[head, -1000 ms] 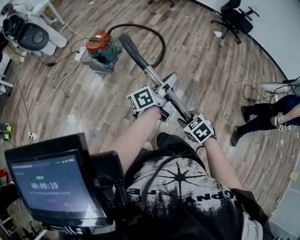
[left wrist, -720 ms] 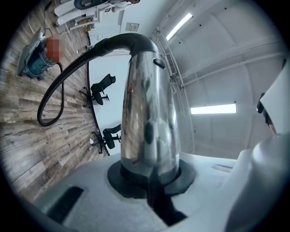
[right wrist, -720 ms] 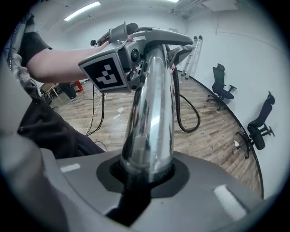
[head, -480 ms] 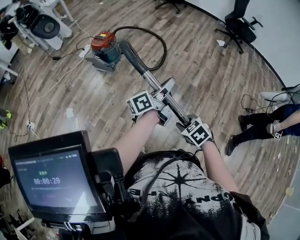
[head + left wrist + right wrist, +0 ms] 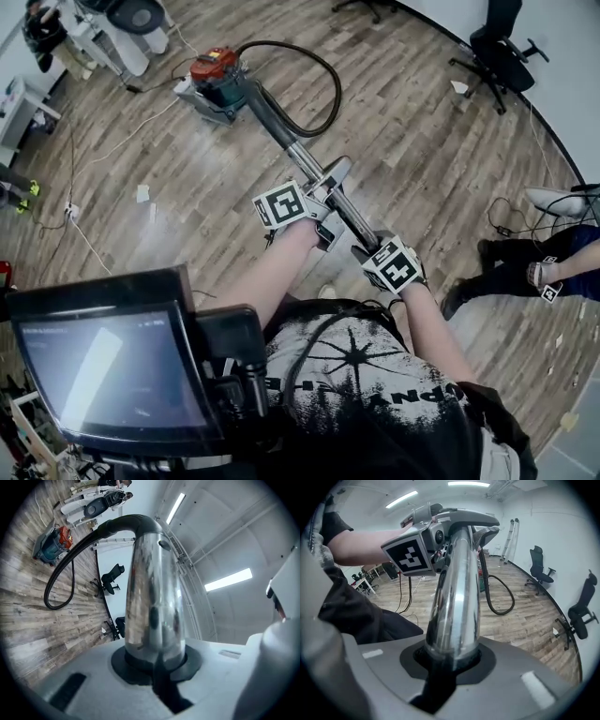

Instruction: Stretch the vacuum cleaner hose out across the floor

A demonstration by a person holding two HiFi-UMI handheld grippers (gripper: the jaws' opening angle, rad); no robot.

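Wooden floor (image 5: 422,141), white wall (image 5: 574,66), left gripper (image 5: 326,189) and right gripper (image 5: 367,242) clamping chrome tube (image 5: 305,159).

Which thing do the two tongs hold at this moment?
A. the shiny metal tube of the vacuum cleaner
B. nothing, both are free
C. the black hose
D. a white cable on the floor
A: each gripper view shows the shiny metal tube clamped between the jaws of the left tongs and the right tongs; the black hose loops beyond them.
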